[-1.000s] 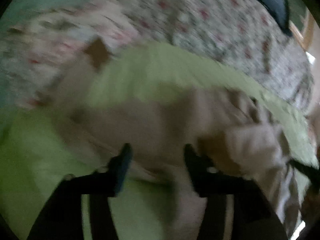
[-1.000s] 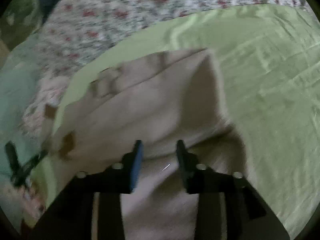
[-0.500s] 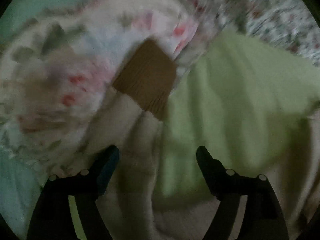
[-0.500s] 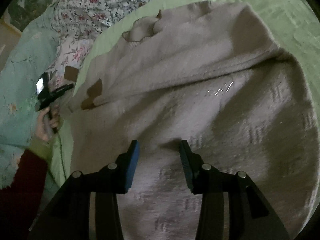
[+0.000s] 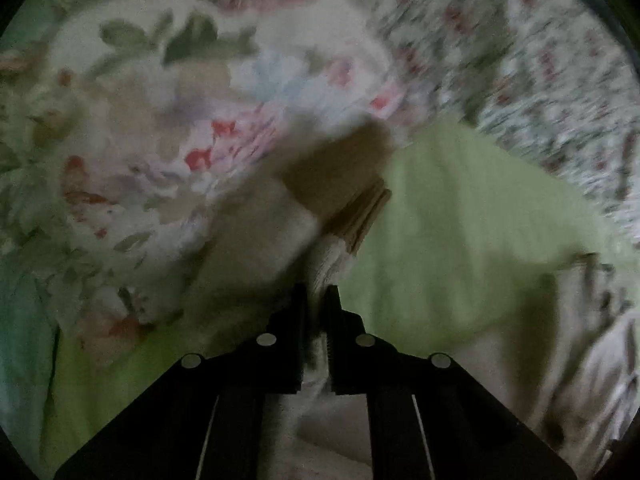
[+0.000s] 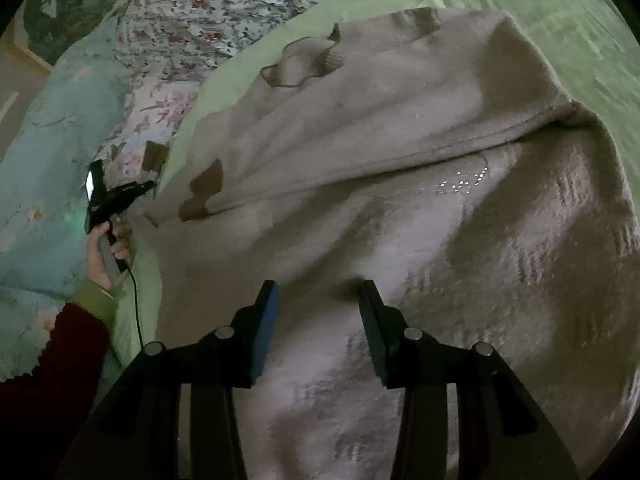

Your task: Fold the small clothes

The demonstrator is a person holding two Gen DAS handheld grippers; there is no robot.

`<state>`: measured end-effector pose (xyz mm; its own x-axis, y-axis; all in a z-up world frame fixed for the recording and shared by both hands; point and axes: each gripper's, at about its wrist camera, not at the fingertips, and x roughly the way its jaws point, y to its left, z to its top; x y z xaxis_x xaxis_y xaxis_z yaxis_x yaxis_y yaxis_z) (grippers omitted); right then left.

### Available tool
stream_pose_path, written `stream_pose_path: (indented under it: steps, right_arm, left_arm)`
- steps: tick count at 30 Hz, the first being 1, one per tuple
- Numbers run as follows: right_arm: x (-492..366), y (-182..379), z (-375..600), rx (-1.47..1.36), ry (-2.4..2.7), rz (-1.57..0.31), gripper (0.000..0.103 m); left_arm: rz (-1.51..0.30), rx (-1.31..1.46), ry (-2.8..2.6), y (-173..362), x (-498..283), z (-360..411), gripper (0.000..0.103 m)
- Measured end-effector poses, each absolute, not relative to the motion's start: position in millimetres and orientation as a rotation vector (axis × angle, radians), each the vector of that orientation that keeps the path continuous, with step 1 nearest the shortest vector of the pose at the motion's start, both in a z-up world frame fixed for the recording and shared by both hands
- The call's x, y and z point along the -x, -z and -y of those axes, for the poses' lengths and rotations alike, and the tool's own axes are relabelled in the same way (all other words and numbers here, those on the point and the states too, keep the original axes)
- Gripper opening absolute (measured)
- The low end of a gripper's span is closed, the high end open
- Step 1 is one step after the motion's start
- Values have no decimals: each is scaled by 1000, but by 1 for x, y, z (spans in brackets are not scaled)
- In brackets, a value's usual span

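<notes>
Left gripper: fingers closed tight on a thin fold of the beige sweater's sleeve, pinched just short of the brown ribbed cuff. Cloth runs between the pads and bunches out in front of them. This view is motion-blurred, so the finer cuff detail can't be read.

Right gripper: fingers spread wide, holding nothing, tips low over the sweater body; contact can't be told.

Beige sweater lies spread on the green sheet on the bed, collar toward the far edge, one long crease running across the middle, a second brown cuff lying on the body near the left edge. The sleeve held by the left gripper trails off the sheet's left edge onto the floral quilt. The person's left hand is visible there on the gripper handle.

Handling, judged: soft knit, light, fully limp, somewhat stretchy. It will drape and sag from any single pinch, drag wrinkles along, and cling to the sheet. Not fragile, not slippery; the textured knit should hold well between pads. Best holds are likely thicker edges: ribbed cuff, hem, shoulder seam, collar. Pinching mid-panel would likely lift a tent of one layer. A cuff-end grip suits swinging the sleeve across the body.
</notes>
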<state>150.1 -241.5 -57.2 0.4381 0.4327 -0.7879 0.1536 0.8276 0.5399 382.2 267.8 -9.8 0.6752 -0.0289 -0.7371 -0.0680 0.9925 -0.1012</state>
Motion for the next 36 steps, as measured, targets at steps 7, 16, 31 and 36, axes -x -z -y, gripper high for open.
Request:
stream_pose_path:
  steps: [7,16,31,36]
  right_arm:
    - [-143,54,240,-611,-188,-1113,43]
    - [-136,54,250,-660,-165,-1075,43]
    - [-144,50,306,-768,-41,-982,52]
    - [-163,52,312,-834,-39,-960,61]
  left_arm:
    - [-700,174,173,-44,-324,-215,7]
    - [-662,174,532,-57,-283,-42,7]
    - [-922,37,632,46,-294,94,35]
    - [-873,17,589,30,-256,65,70]
